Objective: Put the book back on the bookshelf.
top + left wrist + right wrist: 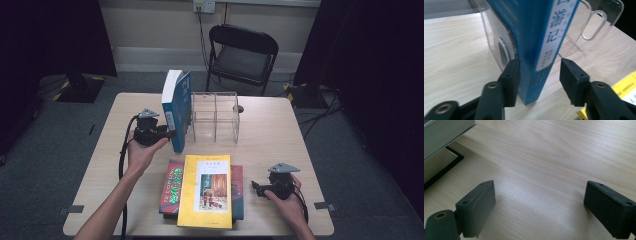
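Note:
A thick blue book [177, 107] stands upright on the wooden table [270, 135], against the left side of a clear acrylic book holder [216, 115]. My left gripper [167, 134] straddles its lower spine. In the left gripper view the blue book [536, 37] sits between the jaws of that gripper [540, 65]: one jaw touches the cover and the other stands a gap away from the spine, so it is open. My right gripper [256, 187] hovers low over bare table at the front right, and the right gripper view shows it [539, 192] wide open and empty.
A yellow book [206, 190] lies on top of a stack of flat books [172, 187] at the front centre, just left of my right gripper; the stack's edge [439, 145] is close by. A black folding chair [242, 50] stands behind the table.

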`<control>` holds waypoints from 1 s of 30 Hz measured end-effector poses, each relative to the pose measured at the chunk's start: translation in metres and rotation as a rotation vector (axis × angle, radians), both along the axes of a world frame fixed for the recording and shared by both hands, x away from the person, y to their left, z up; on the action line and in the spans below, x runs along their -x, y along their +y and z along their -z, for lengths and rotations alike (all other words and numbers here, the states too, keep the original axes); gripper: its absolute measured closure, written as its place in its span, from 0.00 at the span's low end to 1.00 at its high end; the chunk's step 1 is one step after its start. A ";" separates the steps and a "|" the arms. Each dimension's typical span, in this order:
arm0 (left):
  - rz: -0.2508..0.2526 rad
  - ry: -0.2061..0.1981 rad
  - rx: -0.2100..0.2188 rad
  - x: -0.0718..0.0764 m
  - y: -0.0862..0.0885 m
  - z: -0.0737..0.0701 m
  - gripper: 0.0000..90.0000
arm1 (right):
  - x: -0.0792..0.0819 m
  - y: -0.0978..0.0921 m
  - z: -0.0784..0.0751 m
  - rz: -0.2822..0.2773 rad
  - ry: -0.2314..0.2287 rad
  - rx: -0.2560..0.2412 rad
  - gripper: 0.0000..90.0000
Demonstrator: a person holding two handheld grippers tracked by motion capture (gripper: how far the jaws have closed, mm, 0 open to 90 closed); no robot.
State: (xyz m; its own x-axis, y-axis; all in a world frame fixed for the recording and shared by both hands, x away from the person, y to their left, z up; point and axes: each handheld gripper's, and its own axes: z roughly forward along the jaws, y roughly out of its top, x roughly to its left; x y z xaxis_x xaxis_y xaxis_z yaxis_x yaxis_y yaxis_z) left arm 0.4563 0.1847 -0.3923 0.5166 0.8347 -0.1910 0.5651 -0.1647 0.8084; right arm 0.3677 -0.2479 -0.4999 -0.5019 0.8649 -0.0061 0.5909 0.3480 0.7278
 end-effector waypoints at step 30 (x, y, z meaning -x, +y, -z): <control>0.191 0.070 -0.015 0.096 -0.006 0.033 0.72 | 0.031 0.051 -0.081 -0.135 -0.097 -0.224 0.55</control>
